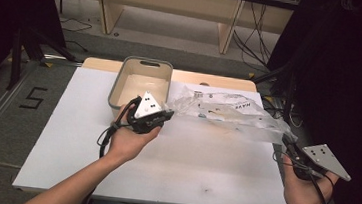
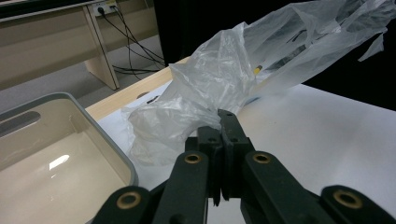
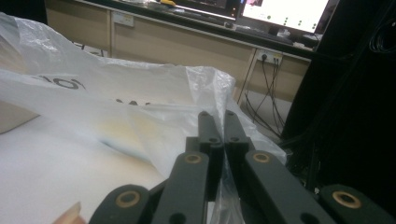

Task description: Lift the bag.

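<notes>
Left gripper (image 2: 223, 122): jaws clamped together on the crumpled end of the clear plastic bag (image 1: 228, 114); grey bin (image 2: 119, 163) just left of the jaws. Right gripper (image 3: 215, 122): jaws pinched on the bag's opposite edge. Bag hangs stretched between both, over the white table (image 1: 187, 168). Looks like a spread/lift step; next move likely needs both hands travelling together, tension kept. Black print on the bag, not legible.

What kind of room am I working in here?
Likely an office or lab set up for recording: wooden desks with trailing cables, monitors on a desk, and a white-topped table on grey carpet.
</notes>
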A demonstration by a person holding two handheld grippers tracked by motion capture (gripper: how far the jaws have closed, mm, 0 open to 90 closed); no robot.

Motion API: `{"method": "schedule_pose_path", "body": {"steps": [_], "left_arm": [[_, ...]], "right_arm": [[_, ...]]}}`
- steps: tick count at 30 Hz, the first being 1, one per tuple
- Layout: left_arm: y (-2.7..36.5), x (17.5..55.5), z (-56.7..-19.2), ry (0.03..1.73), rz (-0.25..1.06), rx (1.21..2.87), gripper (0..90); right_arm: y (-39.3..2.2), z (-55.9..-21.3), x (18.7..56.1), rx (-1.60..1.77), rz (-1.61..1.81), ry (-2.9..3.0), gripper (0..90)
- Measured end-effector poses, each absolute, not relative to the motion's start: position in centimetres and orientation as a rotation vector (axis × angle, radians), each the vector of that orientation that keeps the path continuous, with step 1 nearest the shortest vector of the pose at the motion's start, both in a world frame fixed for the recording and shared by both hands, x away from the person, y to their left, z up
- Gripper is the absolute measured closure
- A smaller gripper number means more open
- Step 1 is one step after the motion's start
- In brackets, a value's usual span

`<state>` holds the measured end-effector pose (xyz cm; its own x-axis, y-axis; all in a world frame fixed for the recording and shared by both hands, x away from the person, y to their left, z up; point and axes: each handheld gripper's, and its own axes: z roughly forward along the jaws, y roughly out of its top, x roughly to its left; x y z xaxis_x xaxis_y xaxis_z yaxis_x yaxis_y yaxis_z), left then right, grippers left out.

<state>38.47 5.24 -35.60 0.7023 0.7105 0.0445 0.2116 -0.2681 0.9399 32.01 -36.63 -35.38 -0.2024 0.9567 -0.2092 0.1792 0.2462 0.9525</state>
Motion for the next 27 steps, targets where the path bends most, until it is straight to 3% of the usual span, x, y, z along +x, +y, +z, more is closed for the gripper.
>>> {"method": "schedule_pose_path", "body": {"steps": [27], "left_arm": [[5.6, 38.8, -33.8, 0.730, 0.604, 1.740, 88.8]], "right_arm": [[-35.9, -33.4, 32.9, 1.054, 1.096, 1.544, 90.0]]}}
